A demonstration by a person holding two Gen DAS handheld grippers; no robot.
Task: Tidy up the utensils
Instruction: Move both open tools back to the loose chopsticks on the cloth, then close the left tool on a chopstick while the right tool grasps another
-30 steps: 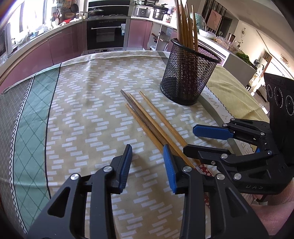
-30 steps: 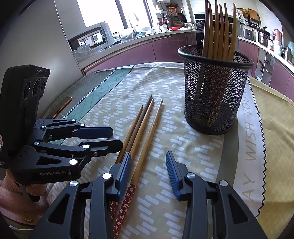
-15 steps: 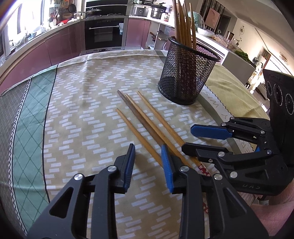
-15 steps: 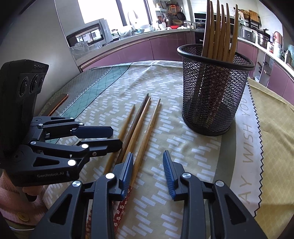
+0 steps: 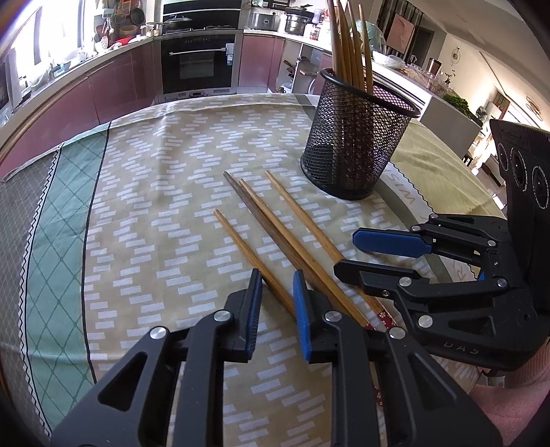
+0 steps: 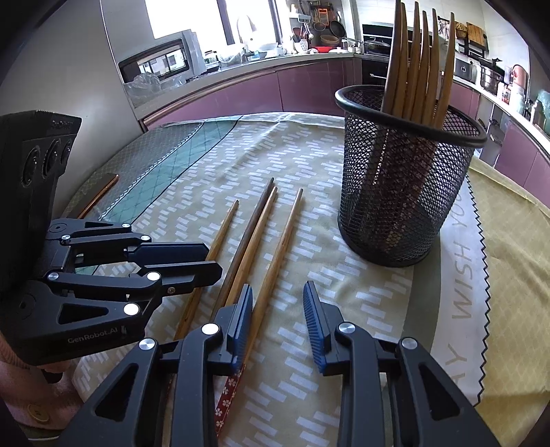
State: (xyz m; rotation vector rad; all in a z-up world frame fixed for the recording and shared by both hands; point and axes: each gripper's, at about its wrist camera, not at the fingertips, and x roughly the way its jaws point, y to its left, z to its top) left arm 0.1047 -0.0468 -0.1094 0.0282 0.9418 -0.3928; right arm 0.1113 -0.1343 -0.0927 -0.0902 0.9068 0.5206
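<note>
The left gripper (image 5: 276, 292) is closing around one chopstick (image 5: 252, 256) mid-frame, not yet pinching. The right gripper (image 6: 276, 309) is closing around another chopstick (image 6: 278, 254). The cup (image 5: 357, 144), upper right, waits for them.

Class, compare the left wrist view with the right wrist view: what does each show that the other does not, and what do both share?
Left wrist only: a built-in oven.

Right wrist only: a window and a microwave on the counter.

Both: four loose chopsticks on the tablecloth, the mesh holder with upright chopsticks, and the left gripper and right gripper, jaws closing.
</note>
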